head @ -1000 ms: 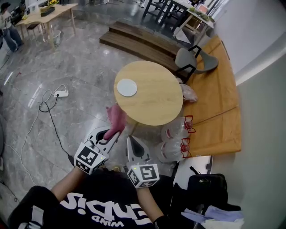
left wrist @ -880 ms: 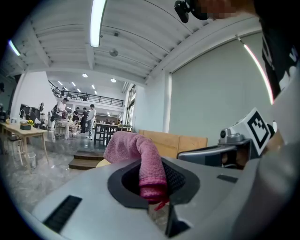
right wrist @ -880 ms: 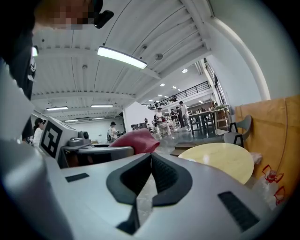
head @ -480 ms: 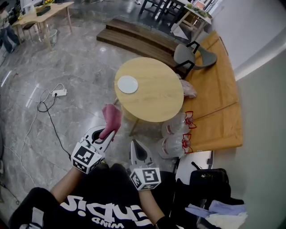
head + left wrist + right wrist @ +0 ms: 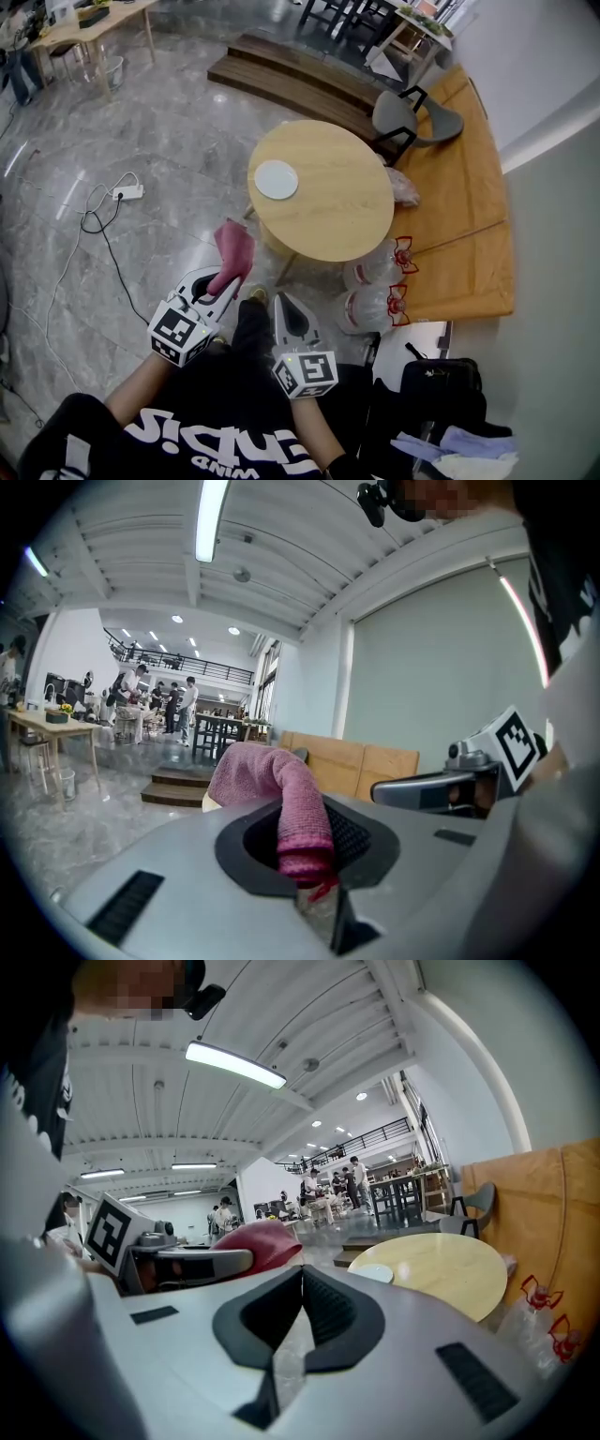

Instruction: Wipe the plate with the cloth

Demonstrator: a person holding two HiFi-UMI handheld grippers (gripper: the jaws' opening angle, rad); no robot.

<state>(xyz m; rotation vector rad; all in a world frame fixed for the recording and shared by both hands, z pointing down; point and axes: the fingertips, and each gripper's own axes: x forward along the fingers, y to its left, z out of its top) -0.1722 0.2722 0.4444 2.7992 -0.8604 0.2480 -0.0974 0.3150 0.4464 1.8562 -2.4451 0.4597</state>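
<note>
A white plate [image 5: 277, 179] lies near the left edge of the round wooden table [image 5: 337, 211]; the right gripper view shows the plate [image 5: 376, 1272] low over the table [image 5: 441, 1265]. My left gripper [image 5: 223, 278] is shut on a pink cloth [image 5: 234, 247], which sticks up out of its jaws [image 5: 281, 803]. It hovers over the floor, short of the table. My right gripper [image 5: 285, 307] is shut with nothing in it [image 5: 302, 1274], beside the left one and also short of the table.
A grey chair [image 5: 412, 117] stands behind the table. Clear plastic bags [image 5: 375, 291] lie on the floor by the table's right side, along a wooden bench [image 5: 464, 206]. A power strip and cable [image 5: 117, 202] trail on the marble floor at left. Wooden steps [image 5: 300, 80] lie beyond.
Both grippers have sunk a little toward me and away from the table. The cloth stays in the left jaws.
</note>
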